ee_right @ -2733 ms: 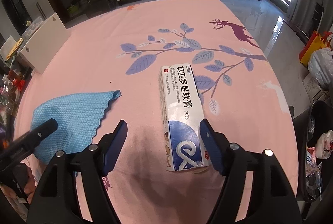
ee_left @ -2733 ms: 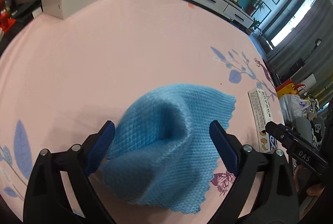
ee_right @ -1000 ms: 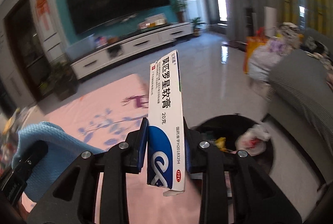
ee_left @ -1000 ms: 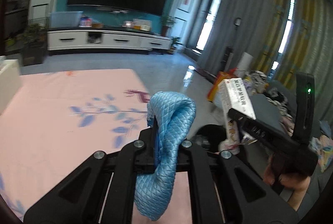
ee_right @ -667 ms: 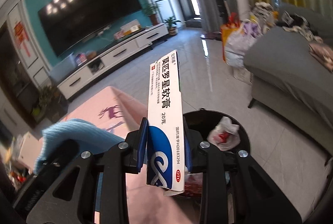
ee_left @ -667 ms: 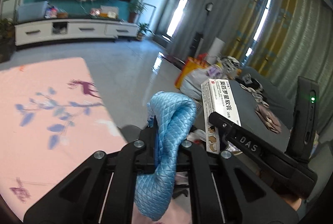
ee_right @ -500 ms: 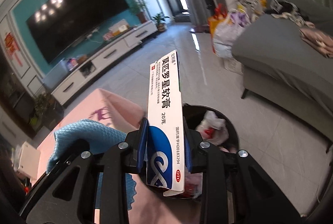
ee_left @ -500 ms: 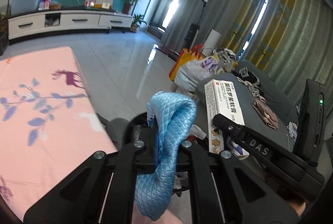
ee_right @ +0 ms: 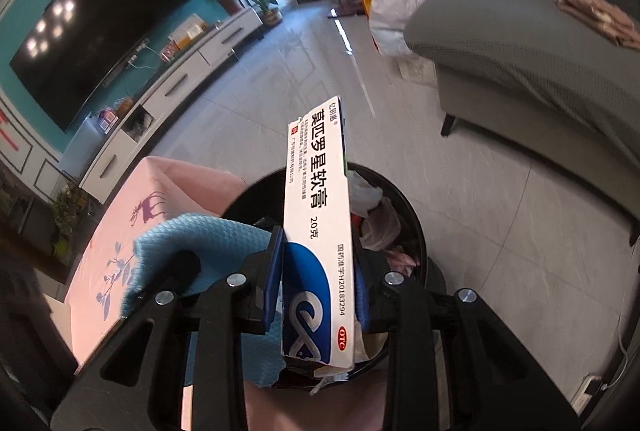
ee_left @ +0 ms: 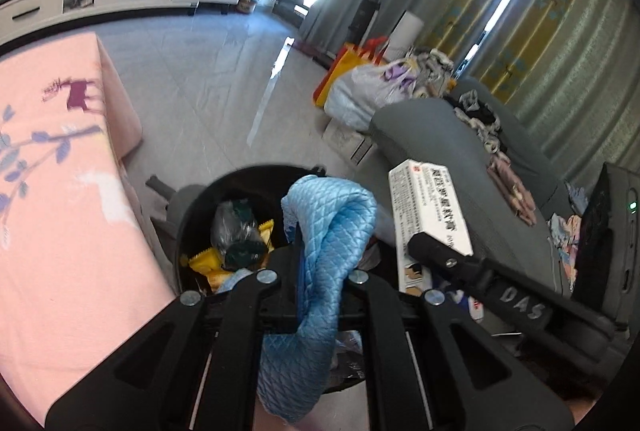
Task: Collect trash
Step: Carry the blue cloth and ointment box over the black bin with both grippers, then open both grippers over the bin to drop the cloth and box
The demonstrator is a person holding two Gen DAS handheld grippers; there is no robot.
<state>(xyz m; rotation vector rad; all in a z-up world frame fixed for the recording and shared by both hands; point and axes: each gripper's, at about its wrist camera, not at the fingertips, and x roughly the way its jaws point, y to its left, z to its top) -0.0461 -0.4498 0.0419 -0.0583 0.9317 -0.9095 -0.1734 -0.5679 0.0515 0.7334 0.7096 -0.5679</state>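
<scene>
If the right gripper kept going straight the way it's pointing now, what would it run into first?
Most likely the black trash bin and the trash inside it. The right gripper, shut on the white and blue box, points down at the bin's open mouth; nothing else shows in between, though depth is hard to judge.

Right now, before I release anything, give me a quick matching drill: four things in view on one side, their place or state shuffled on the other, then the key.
Things:
1. blue cloth
2. ointment box
3. black trash bin
4. pink tablecloth

Place or state:
A. on the floor beside the table, already holding wrappers
B. clamped in the left gripper, bunched above the bin
C. printed with a deer and blue leaves
D. held upright in the right gripper, over the bin

Pairs: 1-B, 2-D, 3-A, 4-C
</scene>
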